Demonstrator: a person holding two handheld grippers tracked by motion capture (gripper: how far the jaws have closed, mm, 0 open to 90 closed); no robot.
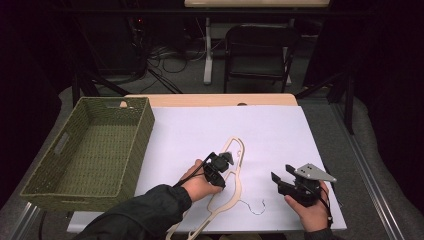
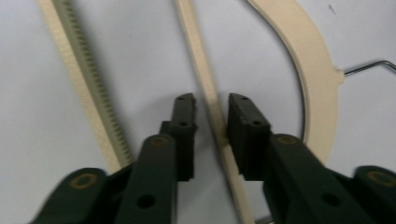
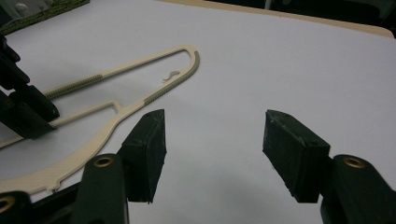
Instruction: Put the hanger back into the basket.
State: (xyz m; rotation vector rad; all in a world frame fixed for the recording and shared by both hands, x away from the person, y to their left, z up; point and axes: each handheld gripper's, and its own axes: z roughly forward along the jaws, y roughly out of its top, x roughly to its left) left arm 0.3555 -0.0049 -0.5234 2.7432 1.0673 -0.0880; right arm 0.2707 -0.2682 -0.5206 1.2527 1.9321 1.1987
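Observation:
A cream wooden clothes hanger [image 1: 234, 187] with a thin wire hook [image 1: 256, 208] lies flat on the white sheet [image 1: 270, 132]. My left gripper [image 1: 221, 181] is down at the hanger. In the left gripper view its jaws [image 2: 211, 109] stand a little apart on either side of the hanger's thin bar [image 2: 209, 100], with a small gap at each side. The ribbed bar [image 2: 88, 88] runs to their left. My right gripper [image 1: 282, 175] hovers over bare sheet to the right of the hanger, wide open [image 3: 212, 140] with nothing between its fingers. The hanger [image 3: 140, 100] lies to its left.
A green woven basket [image 1: 145, 127] stands on the table's left side, with nothing visible inside. The wooden table edge [image 1: 215, 100] shows beyond the sheet. A dark folding chair [image 1: 260, 50] and cables sit on the floor behind.

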